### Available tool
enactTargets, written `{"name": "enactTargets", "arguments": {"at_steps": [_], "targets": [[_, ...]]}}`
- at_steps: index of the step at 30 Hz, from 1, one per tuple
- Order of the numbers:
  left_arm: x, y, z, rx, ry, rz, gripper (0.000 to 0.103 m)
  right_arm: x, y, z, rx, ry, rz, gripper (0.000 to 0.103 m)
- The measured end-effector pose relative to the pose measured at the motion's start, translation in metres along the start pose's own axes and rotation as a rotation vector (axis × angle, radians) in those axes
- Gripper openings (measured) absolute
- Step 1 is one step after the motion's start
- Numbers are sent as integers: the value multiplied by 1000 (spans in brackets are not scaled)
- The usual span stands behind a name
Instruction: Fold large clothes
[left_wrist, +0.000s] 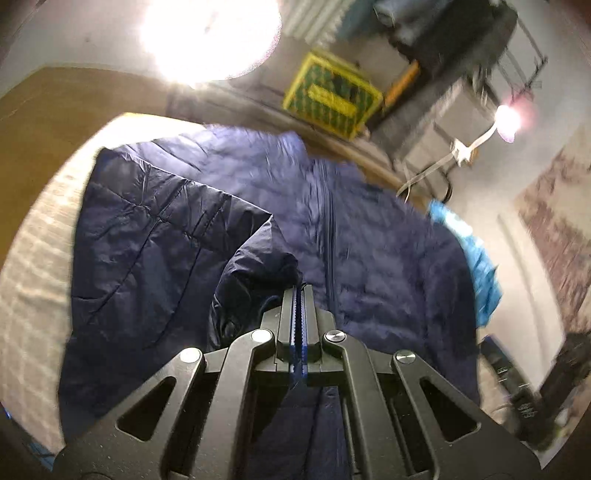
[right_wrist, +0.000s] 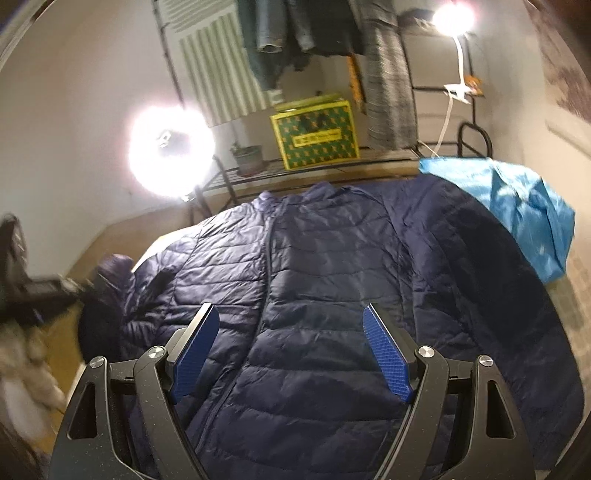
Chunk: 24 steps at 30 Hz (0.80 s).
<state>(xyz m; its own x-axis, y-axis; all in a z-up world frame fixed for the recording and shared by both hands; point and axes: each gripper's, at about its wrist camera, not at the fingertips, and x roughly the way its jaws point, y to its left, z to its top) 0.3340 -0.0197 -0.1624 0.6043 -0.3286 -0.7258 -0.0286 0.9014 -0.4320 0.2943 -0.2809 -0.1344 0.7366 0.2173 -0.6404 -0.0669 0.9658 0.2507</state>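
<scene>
A large navy quilted puffer jacket (right_wrist: 314, 277) lies front up on a light table, zip running down its middle. It also shows in the left wrist view (left_wrist: 369, 251). My left gripper (left_wrist: 300, 291) is shut on the jacket's left sleeve end (left_wrist: 255, 266) and holds it lifted over the jacket's body. In the right wrist view that left gripper (right_wrist: 44, 291) shows blurred at the left with the sleeve cuff (right_wrist: 110, 269). My right gripper (right_wrist: 290, 314) is open and empty, hovering above the jacket's lower front.
A light blue bag (right_wrist: 517, 206) lies at the table's far right, beside the jacket's right sleeve. Behind stand a yellow-green box (right_wrist: 316, 134), a potted plant (right_wrist: 249, 158), a rack with hanging clothes (right_wrist: 295, 29) and two bright lamps (right_wrist: 170, 155).
</scene>
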Motion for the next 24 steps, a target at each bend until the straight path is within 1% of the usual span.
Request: {"name": "enactTargets", "arguments": {"at_steps": [3,4,7,8,9,10,11,12,14,15,17,18,19,20,22,24], "targets": [[37,-12,-6,12,96,-7,0,7,-9,2,44,20,3,80],[44,-12,-7,13,113,-8,0,10,-12,3,59,26,2,80],[46,-8,-13,7,150,-26,0,16,-16,2,95,50,13,80],[44,-8,-12,7,163,-45,5,18,-16,2,108,57,22,80],[39,-9,-10,8,169,-68,14,20,-15,1,119,65,31,80],[34,-8,-7,8,166,-81,20,23,-14,1,133,79,45,80],[25,-8,-3,6,151,-98,29,26,-13,1,144,93,59,80],[7,-3,0,-4,111,-112,31,30,-11,-1,161,118,86,80],[-14,7,10,-16,65,-113,31,40,-3,-6,193,175,149,80],[-33,16,14,-29,24,-111,31,44,1,-8,202,196,169,80],[-51,32,24,-48,-23,-78,31,54,13,-13,215,245,215,80],[-65,45,29,-63,-59,-35,31,61,21,-15,216,279,239,80],[-70,53,32,-71,-70,-17,31,69,29,-18,208,311,252,80],[-79,68,34,-93,-93,23,31,76,37,-20,197,342,256,80],[-90,93,37,-143,-114,71,31,94,58,-26,158,403,257,80],[-99,117,37,-198,-119,80,31,116,81,-32,103,468,255,80]]}}
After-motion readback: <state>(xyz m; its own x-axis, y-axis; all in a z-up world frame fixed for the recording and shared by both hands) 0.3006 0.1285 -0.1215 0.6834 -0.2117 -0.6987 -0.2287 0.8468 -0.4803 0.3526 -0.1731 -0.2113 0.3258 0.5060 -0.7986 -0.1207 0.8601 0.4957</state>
